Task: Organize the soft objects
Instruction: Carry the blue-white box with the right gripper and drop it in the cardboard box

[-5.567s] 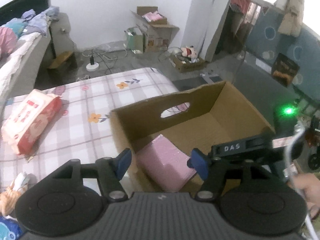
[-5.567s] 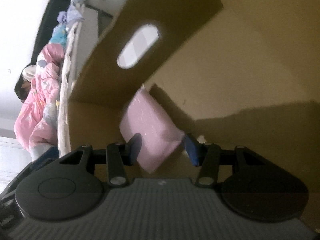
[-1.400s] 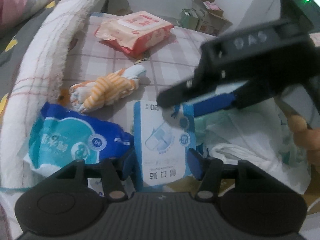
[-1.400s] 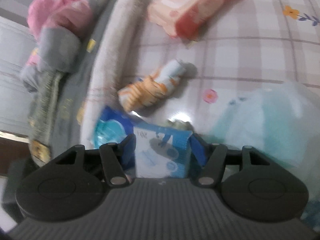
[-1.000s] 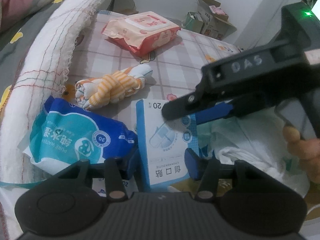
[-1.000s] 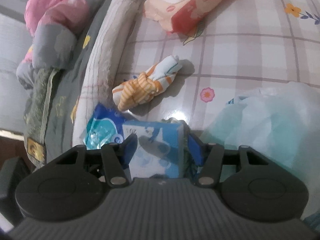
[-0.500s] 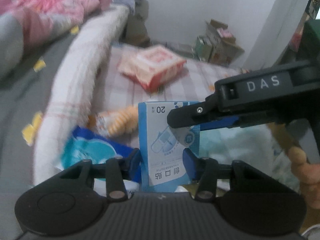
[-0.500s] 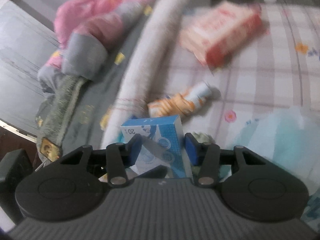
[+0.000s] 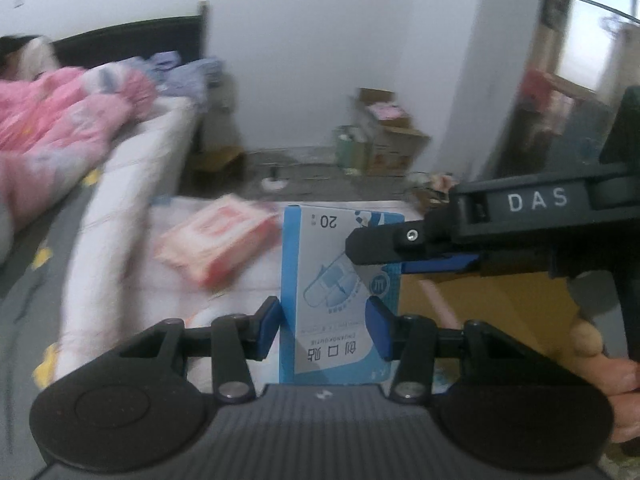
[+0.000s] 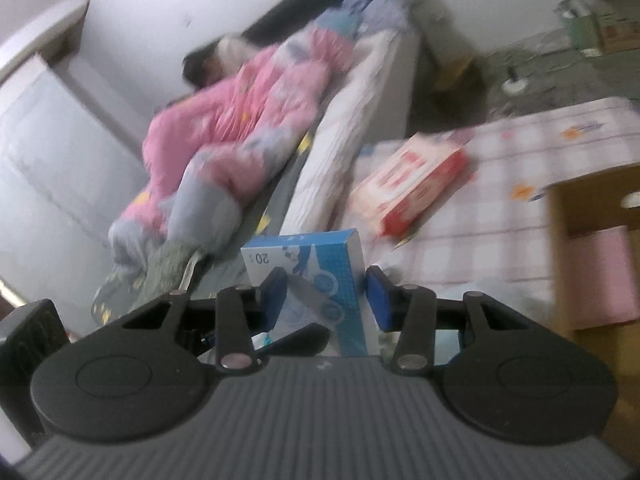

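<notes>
A blue box (image 9: 332, 280) printed with "20" hangs in the air above the checked sheet, held by both grippers. My left gripper (image 9: 324, 316) is shut on its lower end, a blue pad on each side. My right gripper (image 10: 326, 292) has the same blue box (image 10: 320, 256) between its pads; its jaws are closing and both pads touch the box. In the left wrist view its black finger (image 9: 384, 240) reaches in from the right across the box's upper corner. A red and white wipes pack (image 9: 216, 236) lies on the sheet behind.
An open cardboard box (image 10: 560, 208) stands at the right with a pink block (image 10: 600, 276) inside. The wipes pack (image 10: 408, 184) lies on the checked sheet (image 10: 500, 184). A pink quilt (image 10: 240, 112) covers the bed at left. A person's hand (image 9: 616, 376) grips the right handle.
Both grippers have risen with the blue box, lifting it off the sheet and away from the blue wipes bag and striped cloth. The right jaws have narrowed onto the box.
</notes>
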`<state>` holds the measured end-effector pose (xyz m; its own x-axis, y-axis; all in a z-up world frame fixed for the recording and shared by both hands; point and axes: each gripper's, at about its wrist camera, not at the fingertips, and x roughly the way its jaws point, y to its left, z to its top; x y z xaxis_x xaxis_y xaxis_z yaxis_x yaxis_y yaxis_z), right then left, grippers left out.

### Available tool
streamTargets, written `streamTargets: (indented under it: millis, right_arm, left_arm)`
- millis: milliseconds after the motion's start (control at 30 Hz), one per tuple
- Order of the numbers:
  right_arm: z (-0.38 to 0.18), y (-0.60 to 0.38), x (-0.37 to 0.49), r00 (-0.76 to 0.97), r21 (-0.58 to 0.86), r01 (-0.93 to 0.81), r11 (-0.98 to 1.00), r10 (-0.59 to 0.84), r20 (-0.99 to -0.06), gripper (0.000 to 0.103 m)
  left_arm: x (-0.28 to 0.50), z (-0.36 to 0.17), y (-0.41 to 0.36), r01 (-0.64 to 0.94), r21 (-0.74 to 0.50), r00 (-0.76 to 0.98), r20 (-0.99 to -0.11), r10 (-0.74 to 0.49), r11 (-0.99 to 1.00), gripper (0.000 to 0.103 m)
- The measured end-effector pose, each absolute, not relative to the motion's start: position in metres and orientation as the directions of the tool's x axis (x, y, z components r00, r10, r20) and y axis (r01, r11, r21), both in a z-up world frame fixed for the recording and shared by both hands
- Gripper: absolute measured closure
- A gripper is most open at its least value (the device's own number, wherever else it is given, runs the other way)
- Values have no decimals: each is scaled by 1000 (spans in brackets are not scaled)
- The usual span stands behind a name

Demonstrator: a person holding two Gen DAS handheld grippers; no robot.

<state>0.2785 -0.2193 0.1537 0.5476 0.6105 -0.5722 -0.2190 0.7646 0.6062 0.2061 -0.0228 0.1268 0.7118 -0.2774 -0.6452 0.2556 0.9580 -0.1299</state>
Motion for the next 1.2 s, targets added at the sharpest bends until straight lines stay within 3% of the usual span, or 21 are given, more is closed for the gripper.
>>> streamTargets:
  millis: [300, 567, 800, 900, 1200]
  right_arm:
    - [121, -371, 281, 596, 594, 51, 803, 453, -663, 61]
    - [31, -456, 332, 514, 566, 263, 781, 384, -767, 61]
    - [-32, -470, 383, 464, 550, 314, 774, 380, -800, 62]
    - [-48, -466, 396, 458, 550, 317, 772, 384, -802, 62]
    - [-46, -468, 390, 499, 574, 350, 741, 371, -783, 61]
  left_arm:
    - [275, 95, -151, 429, -269, 489, -734, -472, 862, 55]
    - [341, 28, -247, 443, -261, 355, -828, -435, 857, 56]
    - [387, -24, -271, 360, -254, 288, -885, -366, 898, 56]
    - [392, -26, -267, 340, -249, 304, -883, -357, 907, 50]
    - [377, -1, -251, 369, -230, 352, -862, -364, 901, 47]
